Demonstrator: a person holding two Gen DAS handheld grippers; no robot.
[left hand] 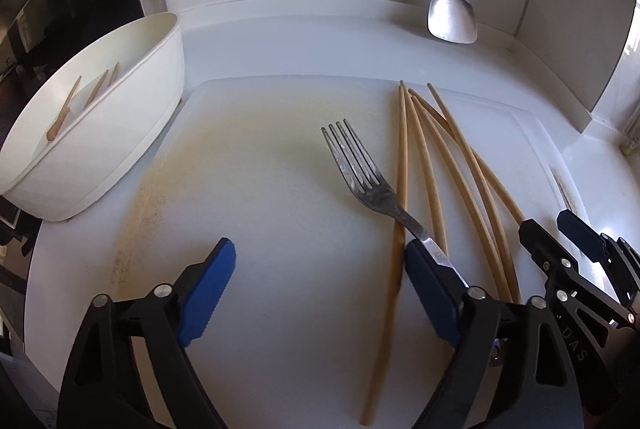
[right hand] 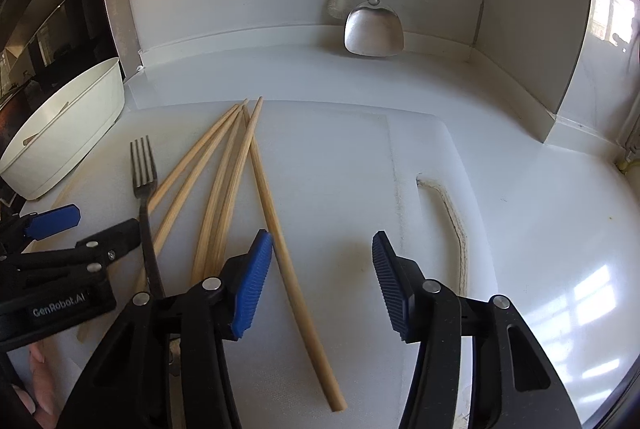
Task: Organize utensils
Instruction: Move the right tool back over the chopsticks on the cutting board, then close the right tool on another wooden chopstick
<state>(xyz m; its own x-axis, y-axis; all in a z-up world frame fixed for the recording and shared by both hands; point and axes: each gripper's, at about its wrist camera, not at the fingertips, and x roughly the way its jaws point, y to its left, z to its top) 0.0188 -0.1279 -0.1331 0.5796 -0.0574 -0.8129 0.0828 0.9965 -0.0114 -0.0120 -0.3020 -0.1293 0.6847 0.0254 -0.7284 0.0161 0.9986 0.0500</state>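
both claws are spread and grip nothing, the left claw (left hand: 316,293) over the board (left hand: 248,165) beside the fork (left hand: 360,173), the right claw (right hand: 322,281) over one of the chopsticks (right hand: 288,241) fanned there.

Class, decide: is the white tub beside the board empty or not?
Not empty: the white tub holds chopsticks, whose ends lean against its inner wall.

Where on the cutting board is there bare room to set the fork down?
Free: the board's left half, between the white tub and the fork; also the right strip between the outermost chopstick and the handle slot. Crowded: the middle, where the fork lies across the fanned chopsticks.
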